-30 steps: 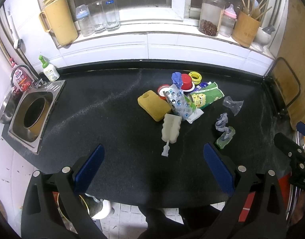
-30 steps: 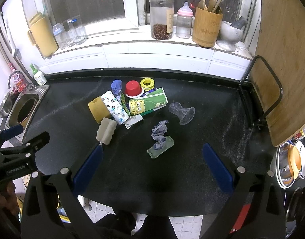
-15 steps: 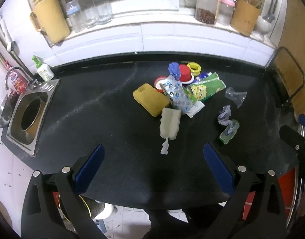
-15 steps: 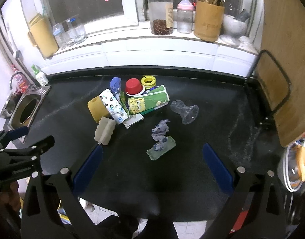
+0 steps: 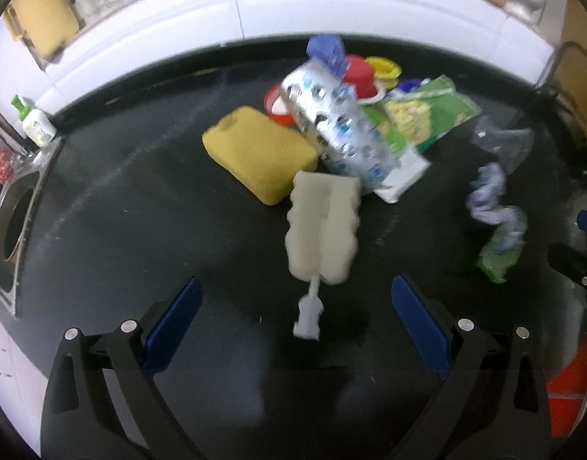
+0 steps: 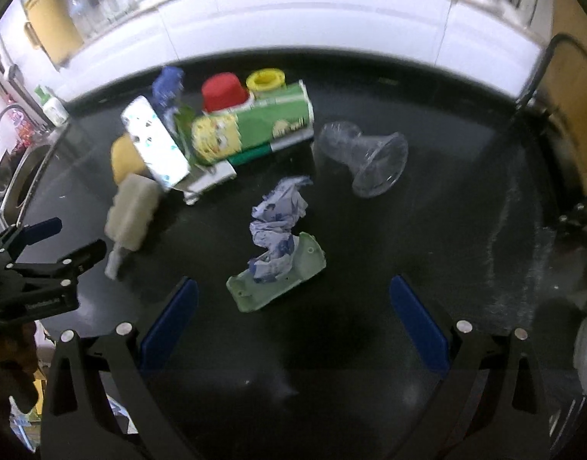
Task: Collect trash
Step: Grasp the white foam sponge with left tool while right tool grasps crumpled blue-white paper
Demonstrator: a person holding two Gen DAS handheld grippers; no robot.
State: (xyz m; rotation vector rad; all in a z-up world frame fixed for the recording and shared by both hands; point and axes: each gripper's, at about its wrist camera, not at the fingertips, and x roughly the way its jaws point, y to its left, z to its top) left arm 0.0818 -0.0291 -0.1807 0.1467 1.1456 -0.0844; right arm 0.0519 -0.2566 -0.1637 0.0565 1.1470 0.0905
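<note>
Trash lay scattered across the middle of the black bench [image 6: 427, 276], and none of it looked collected yet. Nearest the right hand-held gripper [image 6: 291, 308] sat a crumpled blue-and-white wrapper [image 6: 280, 214], its lower end resting on a pale green plastic piece [image 6: 293, 280]; both lay just ahead of that gripper's blue pads, which stood wide apart and empty. Beyond them, a clear plastic cup [image 6: 364, 163] lay on its side, a little apart from the main heap.

That heap was tight: a green carton [image 6: 255, 130] with a yellow cartoon face, a silver blister pack [image 6: 155, 147] leaning across it, a red cap [image 6: 224, 92], a yellow ring [image 6: 265, 79] and a scrap of blue wrapper [image 6: 166, 86] behind. A yellow sponge [image 5: 260, 157] touched the blister pack's side, and a white foam bottle brush [image 5: 324, 226] lay in front, its handle pointing toward the left hand-held gripper [image 5: 295, 308].

That left gripper, too, was spread wide, holding nothing, hovering just short of the brush handle. Off to the left edge, a steel sink [image 5: 9, 226] and a small soap bottle [image 5: 36, 122]. No bin could be made out in either view. Judging by all this, the job was at its very start: every piece still on the bench, first pick pending.
</note>
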